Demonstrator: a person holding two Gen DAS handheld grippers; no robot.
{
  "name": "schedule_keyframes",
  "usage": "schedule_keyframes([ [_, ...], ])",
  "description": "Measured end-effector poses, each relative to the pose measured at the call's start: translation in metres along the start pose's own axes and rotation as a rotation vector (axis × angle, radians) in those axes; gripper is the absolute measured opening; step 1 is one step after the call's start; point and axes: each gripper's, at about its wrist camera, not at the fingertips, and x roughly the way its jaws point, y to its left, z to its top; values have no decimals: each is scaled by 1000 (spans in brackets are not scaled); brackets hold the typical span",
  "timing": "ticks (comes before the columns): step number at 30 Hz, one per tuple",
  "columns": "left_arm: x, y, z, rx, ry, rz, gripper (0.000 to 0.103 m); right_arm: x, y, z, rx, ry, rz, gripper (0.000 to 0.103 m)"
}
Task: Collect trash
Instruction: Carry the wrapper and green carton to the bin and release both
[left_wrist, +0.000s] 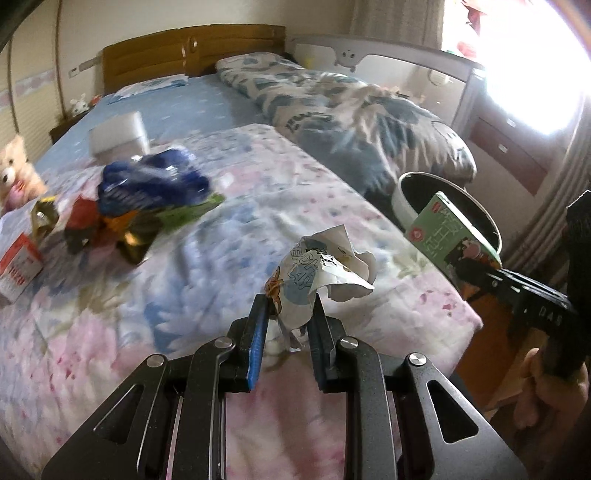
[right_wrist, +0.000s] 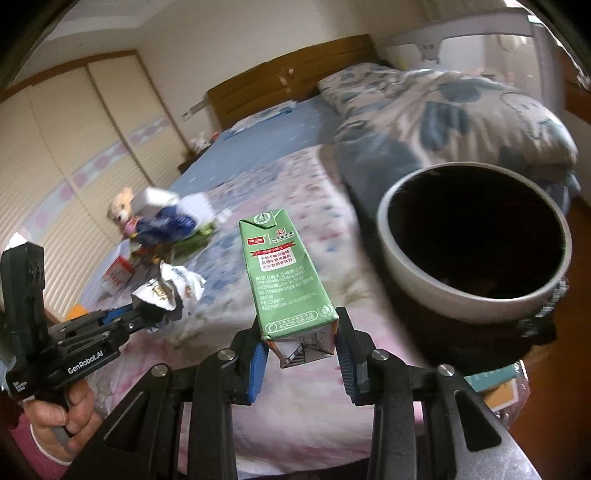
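My left gripper (left_wrist: 290, 308) is shut on a crumpled white printed wrapper (left_wrist: 325, 264), held above the flowered bedspread. From the right wrist view the same wrapper (right_wrist: 170, 288) shows at the left, in the left gripper (right_wrist: 147, 314). My right gripper (right_wrist: 299, 328) is shut on a green milk carton (right_wrist: 284, 273), gripped at its base with the top pointing away. The carton (left_wrist: 450, 232) hangs at the rim of a round white trash bin (left_wrist: 402, 192) at the bed's right edge. The bin (right_wrist: 436, 280), dark inside, lies just right of the carton.
A heap of coloured wrappers (left_wrist: 147, 195) lies on the bed at the left, with a red and white box (left_wrist: 18, 269), a white box (left_wrist: 118, 133) and a teddy bear (left_wrist: 14, 170). A folded patterned quilt (left_wrist: 351, 118) covers the bed's far right. A person's hand (right_wrist: 74, 417) holds the left gripper.
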Motion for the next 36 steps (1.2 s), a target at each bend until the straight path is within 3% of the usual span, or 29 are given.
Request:
schedule_keyframes([
  [14, 13, -53, 24, 81, -5, -66, 20, -37, -67, 9, 130, -79, -113, 34],
  [36, 43, -130, 77, 190, -26, -115, 20, -52, -124, 28, 208, -135, -178, 34],
])
